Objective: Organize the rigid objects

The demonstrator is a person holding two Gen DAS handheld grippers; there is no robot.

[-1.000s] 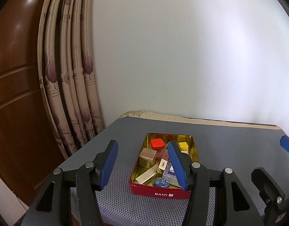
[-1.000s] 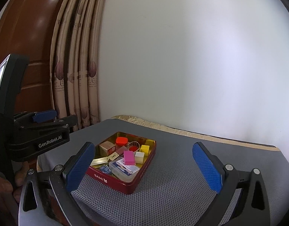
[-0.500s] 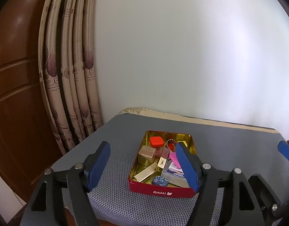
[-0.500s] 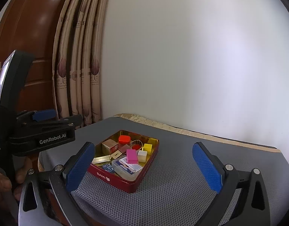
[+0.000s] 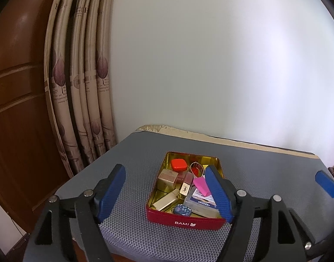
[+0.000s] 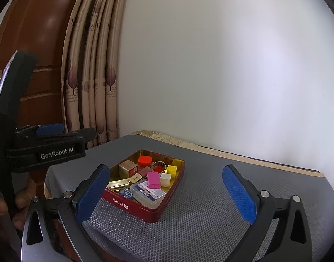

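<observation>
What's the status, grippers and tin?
Left gripper opening, empty. Right gripper open, empty. Red tin on grey mat, full of small items, pink block on top. Nothing in the way.

Tin (image 6: 167,205) on mat (image 6: 210,214); blocks (image 6: 154,180) inside; curtain (image 6: 90,87) behind-left.
</observation>
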